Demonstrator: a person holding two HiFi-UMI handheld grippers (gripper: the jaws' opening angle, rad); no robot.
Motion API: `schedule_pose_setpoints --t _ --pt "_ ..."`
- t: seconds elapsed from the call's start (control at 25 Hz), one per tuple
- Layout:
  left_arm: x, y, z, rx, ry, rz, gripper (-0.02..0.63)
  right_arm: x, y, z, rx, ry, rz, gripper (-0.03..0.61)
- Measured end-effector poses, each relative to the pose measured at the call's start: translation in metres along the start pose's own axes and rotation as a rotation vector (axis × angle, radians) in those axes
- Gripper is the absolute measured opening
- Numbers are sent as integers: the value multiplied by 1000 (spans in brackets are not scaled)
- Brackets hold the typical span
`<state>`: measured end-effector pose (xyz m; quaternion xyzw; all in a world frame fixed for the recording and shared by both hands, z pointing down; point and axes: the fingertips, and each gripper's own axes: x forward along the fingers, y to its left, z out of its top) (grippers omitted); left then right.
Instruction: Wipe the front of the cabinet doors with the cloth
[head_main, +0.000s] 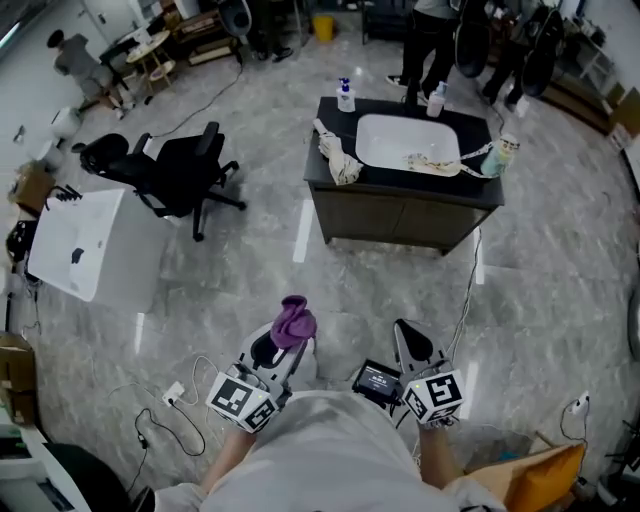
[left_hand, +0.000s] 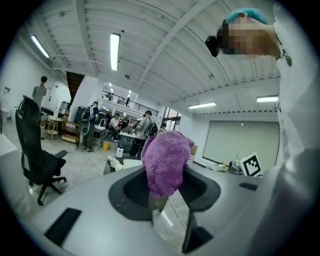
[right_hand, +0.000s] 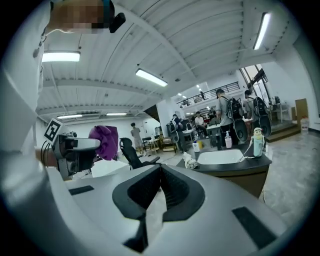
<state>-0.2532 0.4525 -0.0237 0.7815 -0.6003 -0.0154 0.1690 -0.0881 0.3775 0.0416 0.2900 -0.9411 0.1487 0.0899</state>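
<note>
we see a black office chair (head_main: 180, 170) on the grey marbled floor (head_main: 250, 260), just beside a white table (head_main: 80, 240) at the left. further off sits a white basin (head_main: 405, 140), with a crumpled pale rag (head_main: 338, 158) at its left edge, a blue-topped soap bottle (head_main: 345, 95) behind that and a second bottle (head_main: 436, 100) at the back right. a yellow bin (head_main: 322, 27) stands far back, near people's legs (head_main: 425, 50). a white plug and black cable (head_main: 172, 392) lie on the floor at the lower left. a long ceiling lamp (left_hand: 115, 50) glows overhead.

grey marble floor (head_main: 240, 285) | black office chair (head_main: 185, 165) | ceiling strip lights (left_hand: 114, 50)
</note>
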Motion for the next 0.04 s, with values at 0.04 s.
schedule_pose_setpoints --t 0.04 --pt "-10 -6 -3 32 12 7 143 -7 5 -4 -5 7 8 26"
